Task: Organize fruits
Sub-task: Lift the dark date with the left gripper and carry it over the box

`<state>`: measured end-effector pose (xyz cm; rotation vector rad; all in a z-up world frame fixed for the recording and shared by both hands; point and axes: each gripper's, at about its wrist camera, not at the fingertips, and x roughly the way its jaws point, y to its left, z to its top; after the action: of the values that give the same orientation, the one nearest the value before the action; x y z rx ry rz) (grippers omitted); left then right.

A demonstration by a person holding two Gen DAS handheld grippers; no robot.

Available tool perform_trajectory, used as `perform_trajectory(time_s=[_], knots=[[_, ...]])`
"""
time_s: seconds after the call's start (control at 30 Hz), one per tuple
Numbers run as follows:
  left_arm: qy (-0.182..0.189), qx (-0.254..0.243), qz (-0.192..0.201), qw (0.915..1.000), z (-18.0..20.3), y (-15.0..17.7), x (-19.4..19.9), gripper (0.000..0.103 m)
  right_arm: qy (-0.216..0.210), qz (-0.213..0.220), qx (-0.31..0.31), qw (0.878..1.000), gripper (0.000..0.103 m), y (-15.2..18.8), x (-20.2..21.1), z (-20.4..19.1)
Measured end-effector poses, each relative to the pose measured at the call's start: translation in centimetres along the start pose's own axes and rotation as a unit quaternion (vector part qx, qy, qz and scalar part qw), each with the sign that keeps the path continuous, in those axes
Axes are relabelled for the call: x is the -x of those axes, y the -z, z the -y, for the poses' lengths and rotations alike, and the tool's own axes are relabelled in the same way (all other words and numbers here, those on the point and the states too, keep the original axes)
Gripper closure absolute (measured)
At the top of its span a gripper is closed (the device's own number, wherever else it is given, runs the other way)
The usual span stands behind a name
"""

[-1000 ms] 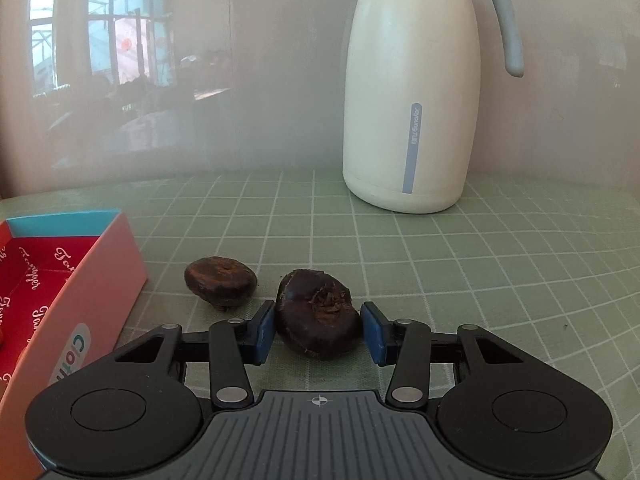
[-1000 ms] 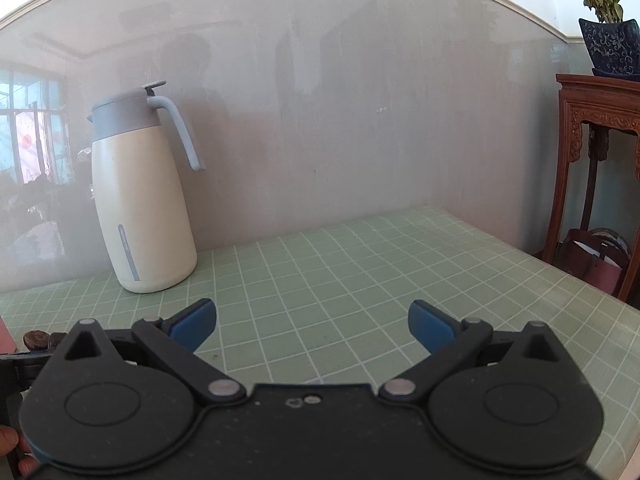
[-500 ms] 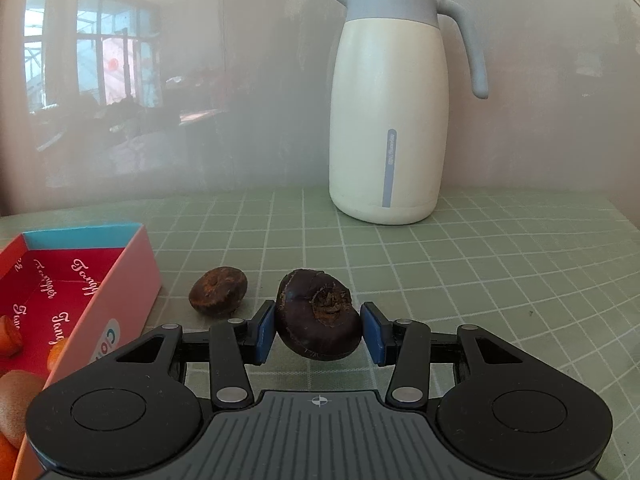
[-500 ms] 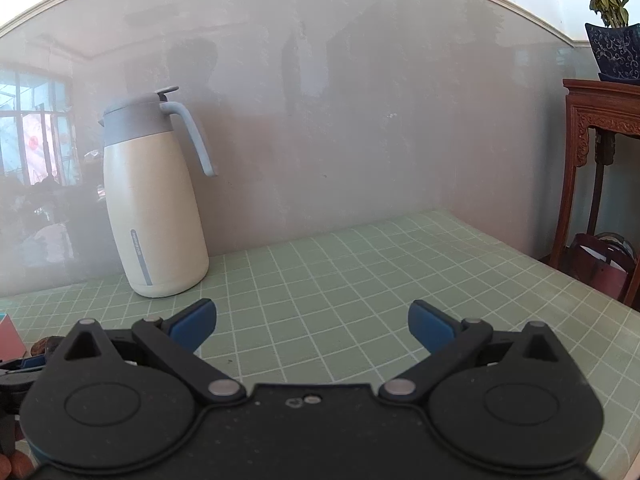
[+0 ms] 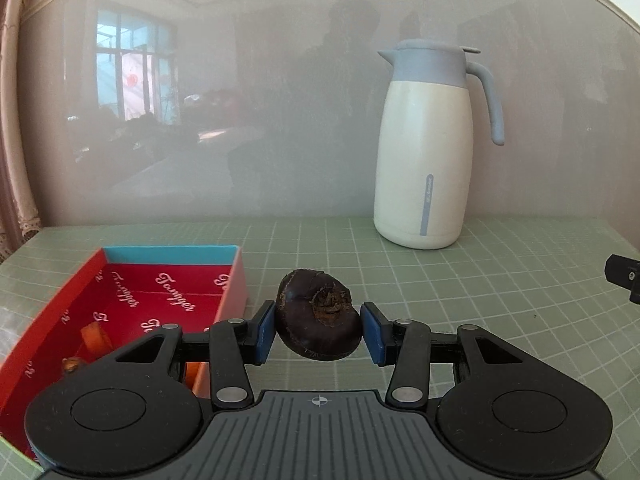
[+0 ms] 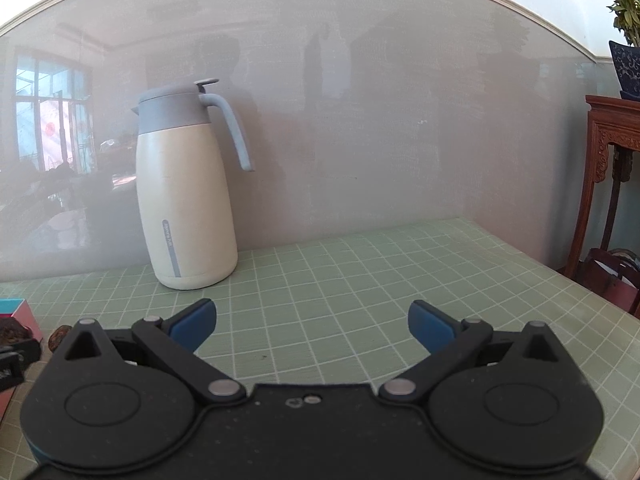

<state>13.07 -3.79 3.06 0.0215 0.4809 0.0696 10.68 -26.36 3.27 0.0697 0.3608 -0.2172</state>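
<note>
Green gridded matting covers our table, backed by a glossy grey wall panel. Our left gripper is clenched on a dark brown water chestnut, carried clear of the mat just right of the red box that holds orange fruit pieces. Our right gripper is spread wide with nothing between its pads, a second chestnut lying on the mat beside the box, the cream jug by the wall.

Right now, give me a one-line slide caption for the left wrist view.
Left gripper holds a dark water chestnut beside the red box, white jug behind.
</note>
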Motion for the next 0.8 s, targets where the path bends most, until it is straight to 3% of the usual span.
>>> perform_trajectory(time_s=[0.4, 0.8], knots=[[-0.080, 0.025, 0.012, 0.9964, -8.2, 0.4, 3.1, 0.057, -0.027, 0.008, 0.033, 0.999, 0.000, 0.1, 0.8, -3.9], [-0.142, 0.048, -0.022, 0.9884, -13.7, 1.4, 1.3, 0.057, -0.042, 0.010, 0.038, 0.998, 0.000, 0.0, 1.1, -5.6]])
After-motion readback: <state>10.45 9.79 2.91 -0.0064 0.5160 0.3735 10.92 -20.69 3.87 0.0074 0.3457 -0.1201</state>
